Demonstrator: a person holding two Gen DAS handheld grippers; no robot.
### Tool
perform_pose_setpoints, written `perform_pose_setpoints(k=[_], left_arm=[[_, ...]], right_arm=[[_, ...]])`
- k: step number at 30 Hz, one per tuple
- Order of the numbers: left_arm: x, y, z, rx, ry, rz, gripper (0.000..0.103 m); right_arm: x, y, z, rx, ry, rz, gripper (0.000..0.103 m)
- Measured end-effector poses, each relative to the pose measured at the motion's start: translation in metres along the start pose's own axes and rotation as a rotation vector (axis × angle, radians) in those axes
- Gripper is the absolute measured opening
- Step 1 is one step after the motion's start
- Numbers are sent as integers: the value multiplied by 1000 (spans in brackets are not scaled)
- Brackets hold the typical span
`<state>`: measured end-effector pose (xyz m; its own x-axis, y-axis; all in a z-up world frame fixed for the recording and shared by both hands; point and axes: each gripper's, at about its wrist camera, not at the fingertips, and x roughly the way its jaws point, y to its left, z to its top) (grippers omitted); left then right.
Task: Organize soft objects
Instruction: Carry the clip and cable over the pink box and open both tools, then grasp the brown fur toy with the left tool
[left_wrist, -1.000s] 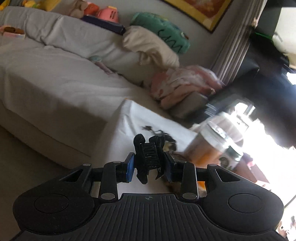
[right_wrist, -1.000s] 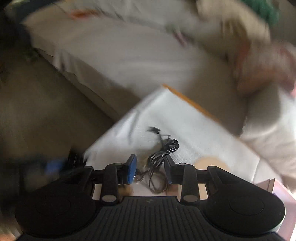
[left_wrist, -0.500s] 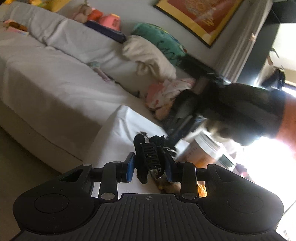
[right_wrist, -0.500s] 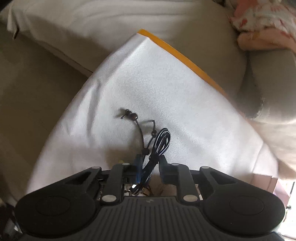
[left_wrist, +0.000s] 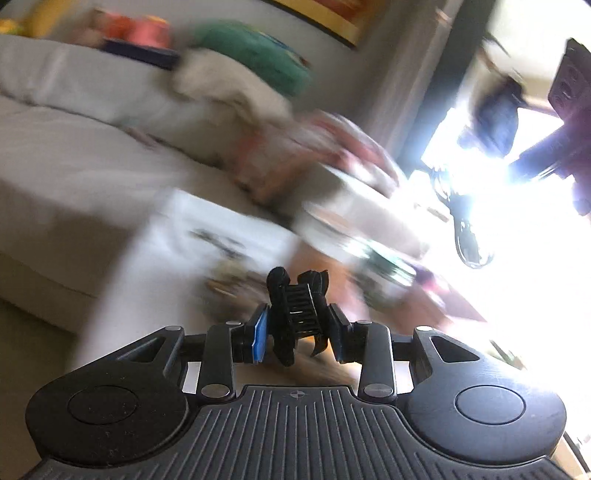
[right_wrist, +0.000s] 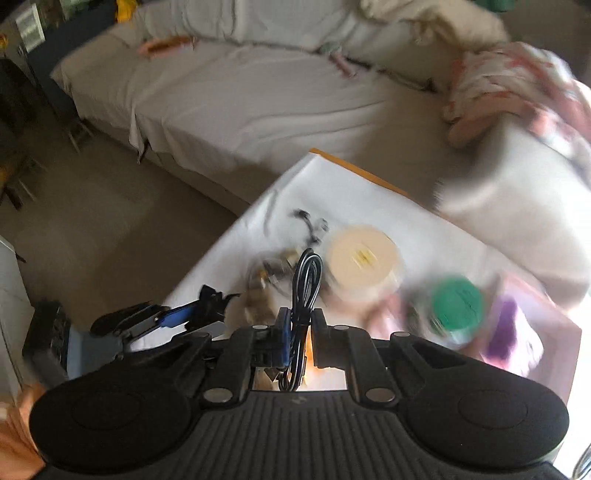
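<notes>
We hold two items lifted above the white cloth-covered surface (right_wrist: 369, 206). Our left gripper (left_wrist: 297, 321) has its jaws clamped on a black plastic claw hair clip (left_wrist: 295, 308); our right gripper (right_wrist: 299, 332) pinches a coiled black cable (right_wrist: 304, 284). We judge both are mid-carry; next each needs a resting place, as yet unclear.

We cannot make out much of the left wrist view: the table top (left_wrist: 236, 236) and sofa (left_wrist: 74, 158) smear into streaks, and window glare (left_wrist: 517, 240) washes out the right side. In the right wrist view the jars (right_wrist: 364, 254) blur, and the black cable (right_wrist: 306, 280) runs down out of sight behind the gripper body.
</notes>
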<state>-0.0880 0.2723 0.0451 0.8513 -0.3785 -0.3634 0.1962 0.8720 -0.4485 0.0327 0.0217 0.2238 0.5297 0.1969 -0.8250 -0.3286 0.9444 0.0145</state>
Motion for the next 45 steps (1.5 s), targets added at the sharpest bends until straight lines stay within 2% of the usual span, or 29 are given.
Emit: perform_pose_setpoints(k=[2,4,7,10,13,15,16,18,19,22,23,25,28,29,30,32,35,38,41,43,45], left_arm=[[7,-28,3,41,50,-62,37],[19,-61,10,91,90,-136,37],[46,-115,30,181,125,-206,37],[89,-170,55,251,149,-253,38],[151,-217,77,222,236,-286,38],[198,-239,77,226,298,-282,41],[219,-245,73,247,293,-247,42],[258,-253,62,320,312,-103,39],[269,-251,58,329,317,-91,39],[269,-232,59,197,315,-217,39],[263,-226,63,146,303,-238,39],[244,-215,77,104,250,-243,39],[208,-204,97,136,128,-216,39],[198,-199,104,142,98,-197,39],[185,-191,111,145,72,-169,39],[164,-172,125,157,35,-103,39],[132,-132,136,177,0,9,39],[110,-77,131,156,41,129,39],[100,-22,114,95,82,222,39],[92,3,99,47,96,251,39],[85,22,86,5,111,258,39]], right_arm=[[-27,-24,-37,37,-47,-17,11],[-46,-50,-73,55,-115,-90,11],[-71,-86,-123,101,-198,-201,11],[-81,-121,-167,183,-211,-214,11],[-80,-151,-198,254,-209,-222,11],[-80,-169,-210,297,-216,-229,11],[-77,-176,-214,315,-222,-236,11],[-67,-191,-219,348,-230,-243,11],[-61,-197,-220,365,-232,-237,11],[-57,-213,-218,401,-250,-224,11],[-57,-216,-214,404,-263,-227,11],[-57,-221,-200,407,-296,-229,11],[-59,-229,-166,408,-361,-236,11],[-58,-233,-151,413,-378,-250,11],[-56,-236,-136,422,-381,-280,18],[-55,-241,-109,409,-386,-325,44],[-63,-237,-95,387,-449,-365,52],[-61,-220,-99,358,-479,-325,63],[-36,-192,-104,275,-445,-312,64],[-14,-168,-113,204,-426,-323,64],[7,-141,-128,146,-421,-297,64]])
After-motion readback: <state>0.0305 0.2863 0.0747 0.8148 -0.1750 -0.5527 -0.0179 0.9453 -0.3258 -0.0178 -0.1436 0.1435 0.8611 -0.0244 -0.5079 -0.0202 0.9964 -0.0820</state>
